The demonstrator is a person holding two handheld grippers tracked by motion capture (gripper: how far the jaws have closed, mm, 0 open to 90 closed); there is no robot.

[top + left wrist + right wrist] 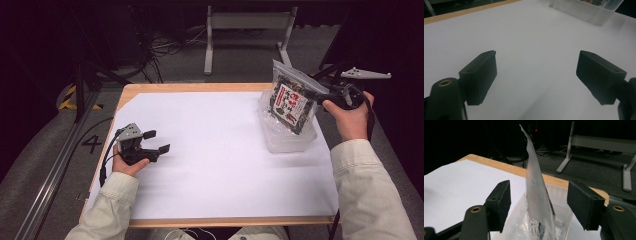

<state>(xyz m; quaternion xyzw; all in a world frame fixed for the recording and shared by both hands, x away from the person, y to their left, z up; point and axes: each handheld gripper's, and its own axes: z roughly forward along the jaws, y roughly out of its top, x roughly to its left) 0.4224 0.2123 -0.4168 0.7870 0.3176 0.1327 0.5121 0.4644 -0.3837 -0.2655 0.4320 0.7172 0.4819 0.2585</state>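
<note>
Lower left of the high view, the left gripper (154,141) rests released on the white sheet (215,150); farther, at the right, the snack pouch (291,100) stands in a clear tray (280,142). The right gripper (539,206) straddles its top edge with jaws apart — light, crinkly, slippery film, likely best pinched at the flat seal.

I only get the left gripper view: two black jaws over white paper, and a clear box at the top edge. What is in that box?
Observer: A printed pouch stands upright in that clear tray; its label is red and white over dark contents.
Operator: Is anything holding the pouch up?
Observer: In the right gripper view the right gripper has its jaws wide apart, one on each side of the pouch's top edge, and neither touches it.
Operator: And who moves the jaws I see?
Observer: A person's left hand holds the left gripper over the sheet's left side, far from the tray.
</note>
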